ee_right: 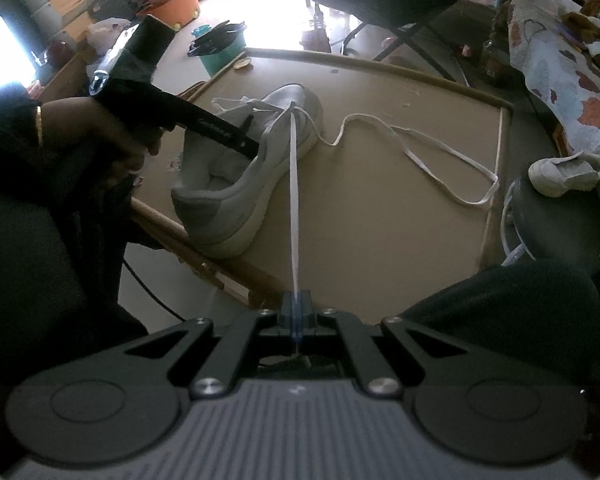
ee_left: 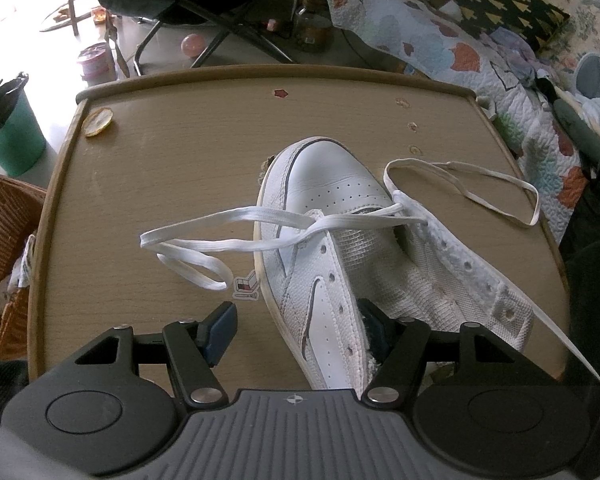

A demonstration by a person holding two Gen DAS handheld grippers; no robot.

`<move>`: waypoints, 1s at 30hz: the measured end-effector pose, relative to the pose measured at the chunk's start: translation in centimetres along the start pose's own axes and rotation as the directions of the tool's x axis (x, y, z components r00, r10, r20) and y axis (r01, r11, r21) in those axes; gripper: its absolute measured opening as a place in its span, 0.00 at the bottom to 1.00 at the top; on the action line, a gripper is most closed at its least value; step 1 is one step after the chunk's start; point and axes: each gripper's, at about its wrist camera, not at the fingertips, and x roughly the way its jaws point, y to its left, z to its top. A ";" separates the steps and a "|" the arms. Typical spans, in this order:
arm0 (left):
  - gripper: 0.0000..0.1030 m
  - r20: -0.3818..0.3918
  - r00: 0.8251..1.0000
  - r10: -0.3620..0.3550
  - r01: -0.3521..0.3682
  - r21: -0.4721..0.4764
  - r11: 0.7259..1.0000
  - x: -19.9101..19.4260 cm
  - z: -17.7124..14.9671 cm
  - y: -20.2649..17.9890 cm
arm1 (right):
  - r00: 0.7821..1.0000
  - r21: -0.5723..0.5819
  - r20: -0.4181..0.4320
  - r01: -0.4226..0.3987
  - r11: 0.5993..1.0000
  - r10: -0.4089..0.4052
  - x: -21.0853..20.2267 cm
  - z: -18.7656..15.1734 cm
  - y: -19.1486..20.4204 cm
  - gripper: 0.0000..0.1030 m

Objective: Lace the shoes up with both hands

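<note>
Right gripper (ee_right: 296,312) has its jaws pinched tight on the flat white lace (ee_right: 294,184), drawn taut from the toe-end eyelets of the white sneaker (ee_left: 340,240), which sits mid-table (ee_left: 160,160). Left gripper (ee_left: 300,328) stands wide, straddling the shoe's near flank; one pad looks tucked inside the collar, though that's hard to confirm. To do this well: brace the shoe, keep the pull in line with the eyelet, don't twist the woven ribbon. Smooth perforated leather toe, coarse mesh tongue, punched eyelet rows mostly empty; slack loops sprawl on the woodgrain.
</note>
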 end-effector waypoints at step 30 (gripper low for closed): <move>0.66 0.017 1.000 -0.023 0.023 -0.020 1.000 0.2 -0.5 0.3 | 0.998 0.003 -0.006 0.060 0.998 -0.060 -1.0 0.4 0.2 0.01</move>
